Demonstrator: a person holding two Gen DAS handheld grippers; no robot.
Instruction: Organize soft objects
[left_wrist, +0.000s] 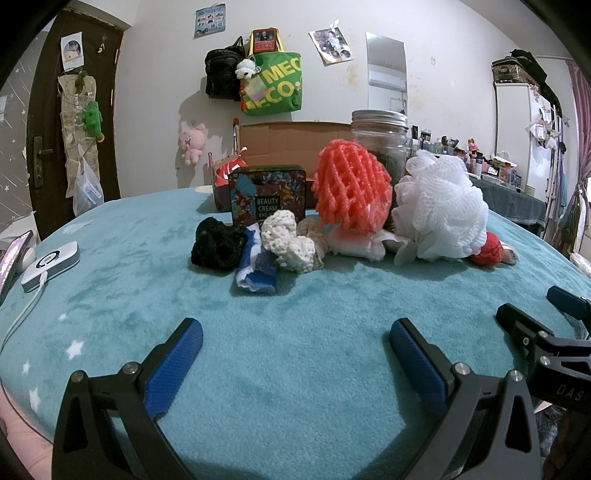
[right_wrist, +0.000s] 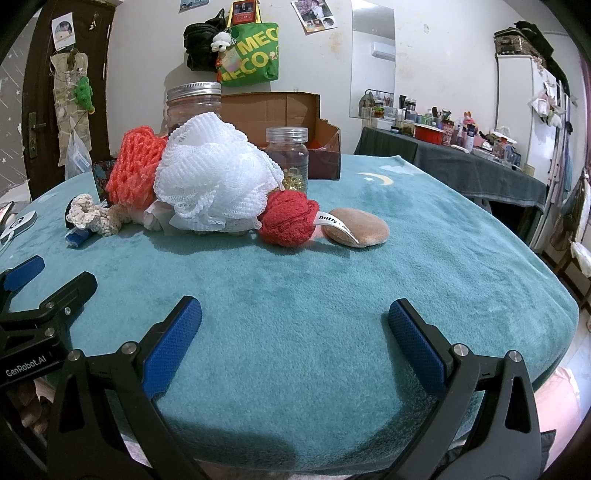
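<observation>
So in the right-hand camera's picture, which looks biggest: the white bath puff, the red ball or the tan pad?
Largest to smallest, as they look:
1. White bath puff
2. Red ball
3. Tan pad
The last two look close in size, so that order is unsure.

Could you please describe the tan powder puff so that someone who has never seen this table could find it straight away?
Start at the big white mesh bath pouf in the middle of the teal blanket. To its right lies a red knitted ball, and just beyond that the tan powder puff. It is the only flat, smooth disc, with a white ribbon band across it.
</observation>
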